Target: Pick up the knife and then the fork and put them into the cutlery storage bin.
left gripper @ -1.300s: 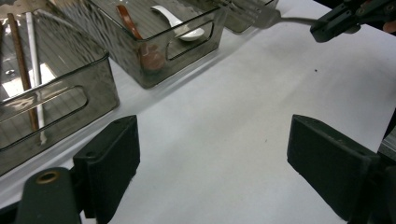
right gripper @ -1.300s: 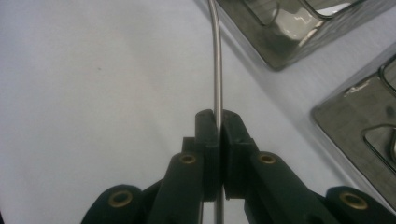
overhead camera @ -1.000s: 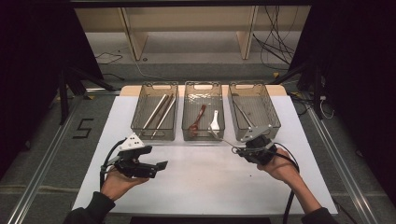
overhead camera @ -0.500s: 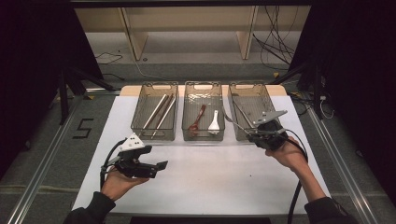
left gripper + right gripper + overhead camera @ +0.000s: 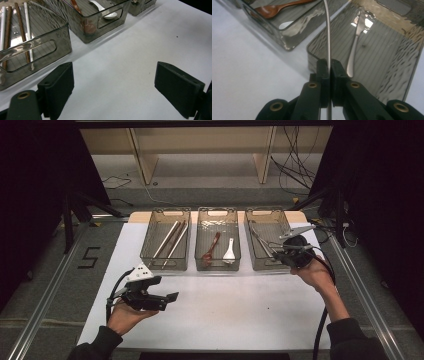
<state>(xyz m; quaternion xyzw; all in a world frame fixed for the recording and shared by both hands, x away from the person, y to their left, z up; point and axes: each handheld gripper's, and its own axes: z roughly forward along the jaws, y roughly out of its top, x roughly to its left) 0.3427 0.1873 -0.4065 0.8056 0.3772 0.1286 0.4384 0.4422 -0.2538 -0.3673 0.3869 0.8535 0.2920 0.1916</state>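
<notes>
My right gripper [image 5: 281, 253] is shut on a thin metal piece of cutlery [image 5: 327, 37], seen edge-on and sticking out past the jaws. In the right gripper view my right gripper [image 5: 329, 65] hangs over the near edge of the right-hand clear bin [image 5: 267, 211]. Another metal utensil [image 5: 355, 45] lies on that bin's ribbed floor. My left gripper [image 5: 170, 299] rests low over the white table at the near left. Its jaws stand wide apart in the left gripper view, where my left gripper [image 5: 113, 82] has only bare table between them.
Three clear bins stand in a row at the far side of the white table [image 5: 240, 310]. The left bin [image 5: 150, 255] holds long sticks [image 5: 167, 242]. The middle bin [image 5: 216, 212] holds a wooden spoon [image 5: 212, 247] and a white spoon [image 5: 229, 251].
My right hand has carried the metal utensil from the table in front of the right bin up and to the right, over that bin. The left hand has stayed put.
</notes>
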